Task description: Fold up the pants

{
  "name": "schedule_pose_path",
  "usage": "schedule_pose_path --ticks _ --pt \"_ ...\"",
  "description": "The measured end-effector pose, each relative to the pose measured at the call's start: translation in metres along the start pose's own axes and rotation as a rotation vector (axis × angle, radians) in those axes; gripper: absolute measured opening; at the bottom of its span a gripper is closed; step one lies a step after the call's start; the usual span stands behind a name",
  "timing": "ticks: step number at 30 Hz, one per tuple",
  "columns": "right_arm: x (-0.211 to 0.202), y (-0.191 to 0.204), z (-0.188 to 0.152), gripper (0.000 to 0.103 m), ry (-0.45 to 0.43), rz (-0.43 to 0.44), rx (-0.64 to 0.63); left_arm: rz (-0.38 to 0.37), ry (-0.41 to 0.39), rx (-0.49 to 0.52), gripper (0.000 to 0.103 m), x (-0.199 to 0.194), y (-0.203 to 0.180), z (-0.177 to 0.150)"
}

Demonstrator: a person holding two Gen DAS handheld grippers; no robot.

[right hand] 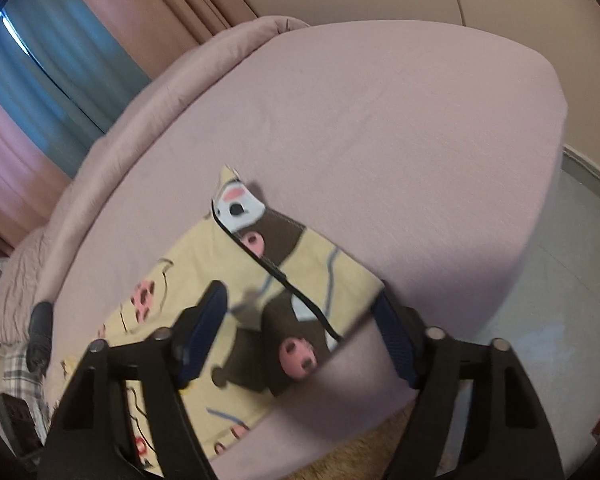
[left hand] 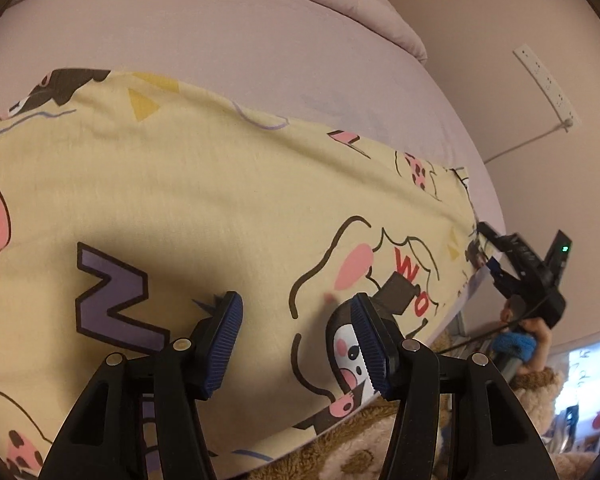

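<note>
1. Left wrist view: the left hand-held gripper stands wide open, holding nothing, over the yellow cartoon-print pants.
2. The pants lie flat along the bed's near edge.
3. Right wrist view: the right hand-held gripper spreads wide, empty, above the pants' leg end by the bed's near corner.
4. A power strip hangs on the wall.

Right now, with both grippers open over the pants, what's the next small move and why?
Probably lower the right gripper and close it on the pants hem: it hovers open over that end, and the left gripper is open too, so nothing is held.
</note>
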State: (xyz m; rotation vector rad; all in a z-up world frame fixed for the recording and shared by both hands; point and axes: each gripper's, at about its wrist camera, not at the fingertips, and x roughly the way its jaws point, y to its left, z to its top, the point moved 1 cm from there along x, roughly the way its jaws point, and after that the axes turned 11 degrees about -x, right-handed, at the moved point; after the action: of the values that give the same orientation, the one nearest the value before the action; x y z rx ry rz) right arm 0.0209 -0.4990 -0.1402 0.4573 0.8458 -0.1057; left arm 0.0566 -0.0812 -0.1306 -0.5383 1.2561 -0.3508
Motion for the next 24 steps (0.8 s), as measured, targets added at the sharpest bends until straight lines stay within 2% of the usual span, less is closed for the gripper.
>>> schedule_pose_path --ticks 1,2,3,4,6,9,11,13,16,19,21,24 --pt "0.002 0.003 0.000 0.041 0.005 -0.034 -0.014 -0.009 0.004 -0.007 0.056 -0.001 0.002 0.001" --pt "0.004 0.005 0.002 0.031 0.007 -0.061 -0.029 -0.024 0.009 -0.021 0.056 -0.002 0.004 0.004" --pt "0.004 0.008 0.006 0.016 0.012 -0.079 -0.049 -0.037 0.013 -0.036 0.056 -0.002 0.004 0.004" --pt "0.003 0.011 0.009 0.010 0.010 -0.091 -0.063 -0.050 0.018 -0.051 0.056 -0.004 0.006 0.006" --pt "-0.010 0.029 0.015 0.010 -0.024 -0.076 -0.140 -0.077 0.014 -0.071 0.056 -0.011 0.008 0.010" --pt "-0.035 0.073 0.017 0.010 -0.065 0.062 -0.242 -0.127 -0.028 -0.096 0.056 -0.022 0.010 0.018" --pt "-0.046 0.111 0.014 0.010 -0.067 0.186 -0.327 -0.157 -0.045 -0.110 0.058 -0.029 0.011 0.024" --pt "-0.050 0.145 0.001 0.010 -0.034 0.310 -0.394 -0.172 -0.061 -0.124 0.067 -0.033 0.015 0.028" --pt "-0.035 0.192 -0.036 0.010 0.088 0.500 -0.467 -0.187 -0.065 -0.129 0.067 -0.027 0.017 0.030" --pt "-0.011 0.222 -0.075 0.010 0.210 0.531 -0.555 -0.180 -0.021 -0.150 0.067 -0.012 0.019 0.034" --pt "-0.004 0.232 -0.093 0.010 0.240 0.510 -0.598 -0.169 0.008 -0.167 0.067 -0.003 0.021 0.037" --pt "0.004 0.236 -0.098 0.010 0.263 0.498 -0.606 -0.169 0.049 -0.144 0.067 0.009 0.007 0.045"
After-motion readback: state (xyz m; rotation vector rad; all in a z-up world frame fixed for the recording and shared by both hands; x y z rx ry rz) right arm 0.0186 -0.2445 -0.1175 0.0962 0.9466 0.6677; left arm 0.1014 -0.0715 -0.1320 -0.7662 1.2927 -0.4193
